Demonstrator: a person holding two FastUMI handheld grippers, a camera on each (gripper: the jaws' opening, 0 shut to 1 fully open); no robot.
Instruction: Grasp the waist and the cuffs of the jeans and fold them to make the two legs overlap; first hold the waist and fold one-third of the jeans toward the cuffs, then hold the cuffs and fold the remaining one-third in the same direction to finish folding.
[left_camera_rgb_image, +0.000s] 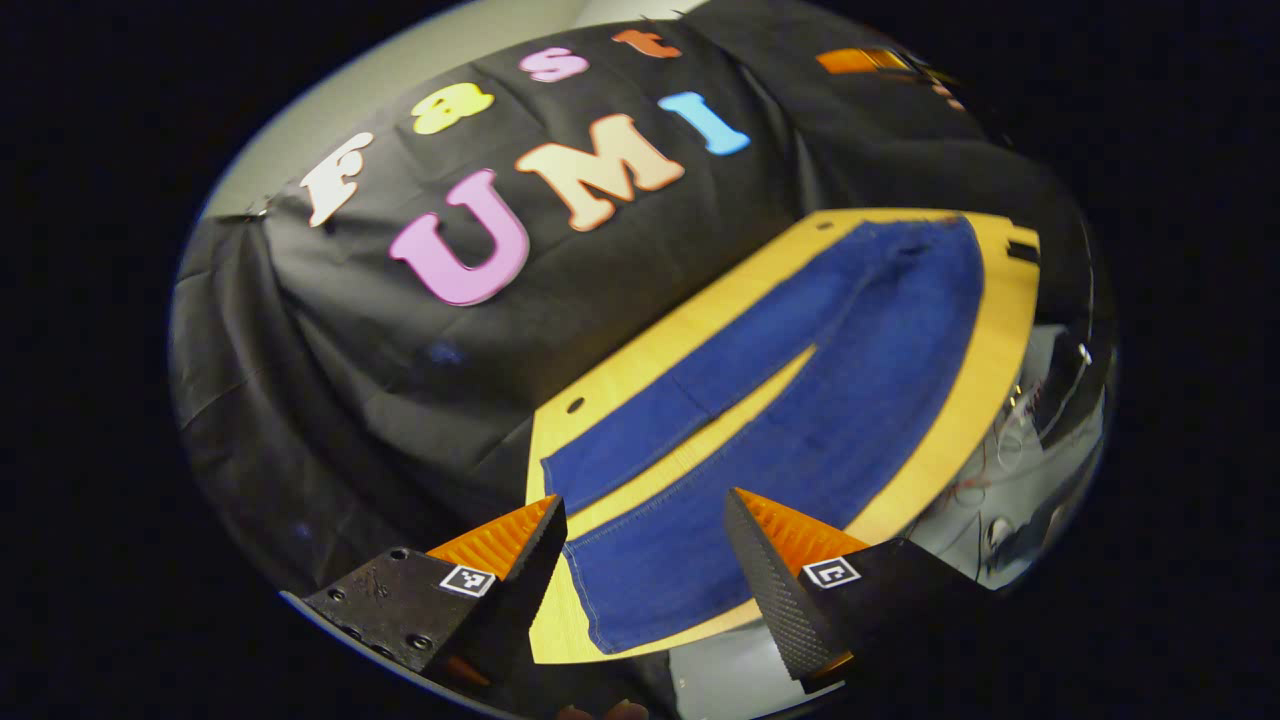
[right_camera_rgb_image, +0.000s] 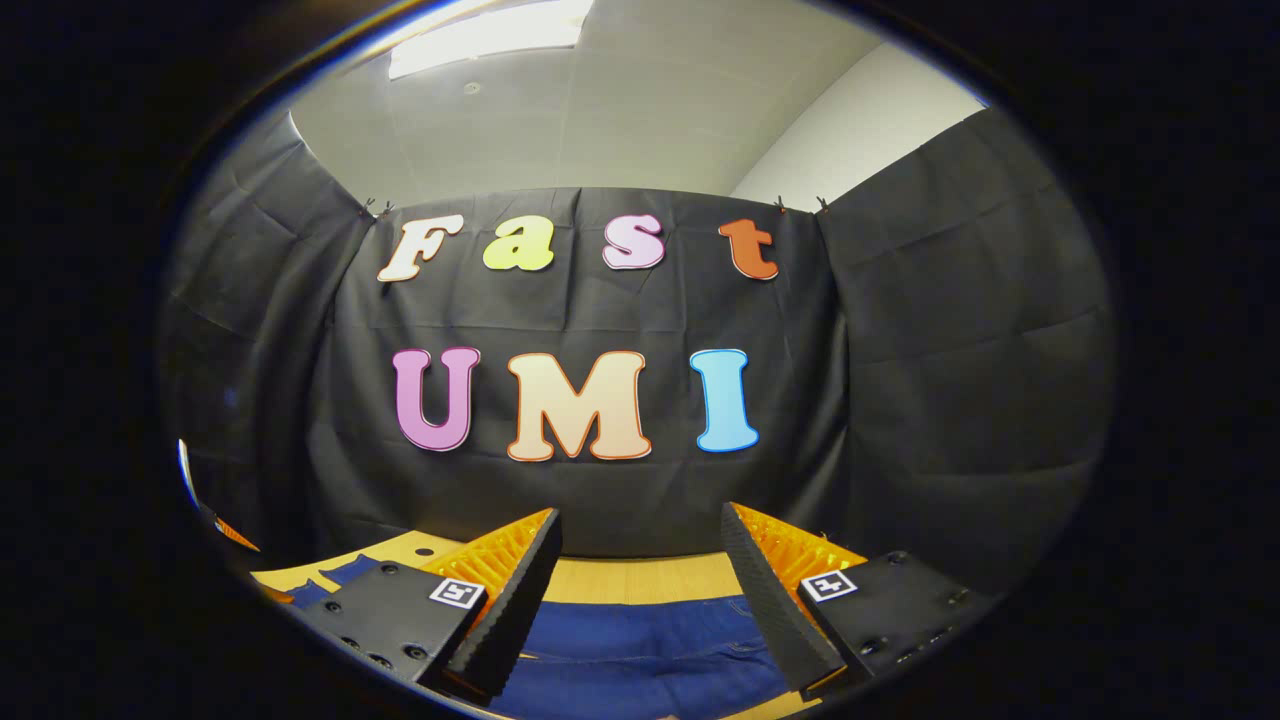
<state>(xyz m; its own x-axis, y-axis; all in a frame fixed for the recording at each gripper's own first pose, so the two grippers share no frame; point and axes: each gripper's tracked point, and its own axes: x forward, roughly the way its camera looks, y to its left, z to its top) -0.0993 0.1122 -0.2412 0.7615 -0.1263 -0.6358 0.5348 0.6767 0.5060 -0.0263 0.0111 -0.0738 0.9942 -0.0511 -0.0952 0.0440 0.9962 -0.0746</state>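
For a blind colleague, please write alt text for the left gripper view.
Blue jeans lie flat and unfolded on a yellow table, legs slightly apart, cuffs nearest the camera. The left claw is open above the cuffs, holding nothing, with black cloth behind the table.

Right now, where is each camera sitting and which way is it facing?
Left gripper view: rides the left gripper, tilted, above the cuff end, looking along the jeans spread flat on the table; its own open fingers show.
Right gripper view: rides the right gripper, low, level, facing the booth wall across the jeans; its open fingers show.
Shared: jeans, table, wall.
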